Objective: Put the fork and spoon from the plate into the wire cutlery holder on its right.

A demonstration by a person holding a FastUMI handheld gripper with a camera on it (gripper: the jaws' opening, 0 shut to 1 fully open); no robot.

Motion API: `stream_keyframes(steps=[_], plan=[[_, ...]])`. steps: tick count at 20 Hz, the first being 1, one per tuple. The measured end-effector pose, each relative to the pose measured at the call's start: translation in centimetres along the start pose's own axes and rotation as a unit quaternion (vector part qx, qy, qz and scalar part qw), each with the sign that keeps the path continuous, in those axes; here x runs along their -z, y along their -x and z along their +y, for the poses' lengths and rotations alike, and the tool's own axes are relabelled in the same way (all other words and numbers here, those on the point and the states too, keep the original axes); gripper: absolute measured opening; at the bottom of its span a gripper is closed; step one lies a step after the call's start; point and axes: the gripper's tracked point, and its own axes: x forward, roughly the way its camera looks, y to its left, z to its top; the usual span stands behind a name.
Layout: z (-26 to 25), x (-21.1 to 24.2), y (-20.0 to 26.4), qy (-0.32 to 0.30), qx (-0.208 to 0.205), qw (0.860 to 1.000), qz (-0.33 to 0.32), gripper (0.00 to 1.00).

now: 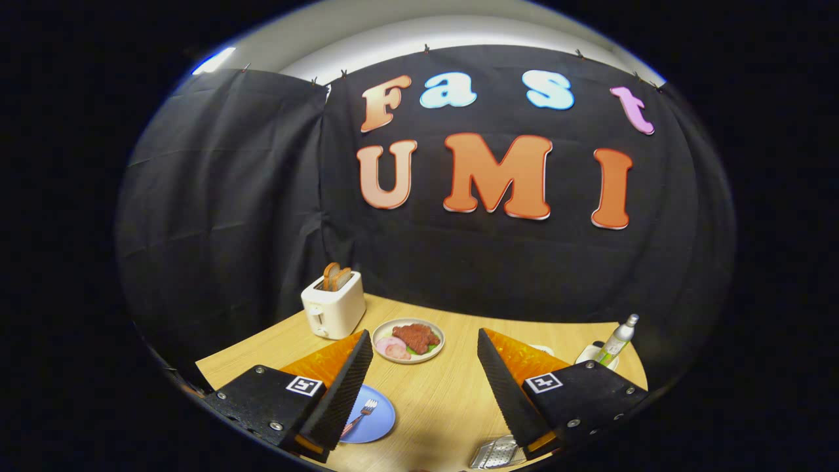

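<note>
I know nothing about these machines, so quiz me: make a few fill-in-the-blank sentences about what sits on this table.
1. The white toaster holds slices of ____.
2. The fork lies on a round ____ plate, beside one finger.
3. The gripper has its fingers spread ____, gripping nothing.
4. The white plate of food stands just ahead of the fingers, beside the ____.

Missing words: bread; blue; open; toaster
</note>
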Motion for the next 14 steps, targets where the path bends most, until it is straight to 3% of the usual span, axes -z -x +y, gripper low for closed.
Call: stream_keyframes(steps=[4, 8, 11, 14], plan=[[4.1, 4.5, -2.7, 0.012, -0.033, 0.996, 0.076, 0.96], [8.5, 10.9, -4.3, -0.023, -0.056, 0.978, 0.2, 0.97], [9.9, 16.0, -4.8, -0.046, -0.041, 0.954, 0.292, 0.96], [10.4, 20.7, -4.4, -0.058, -0.013, 0.92, 0.387, 0.91]])
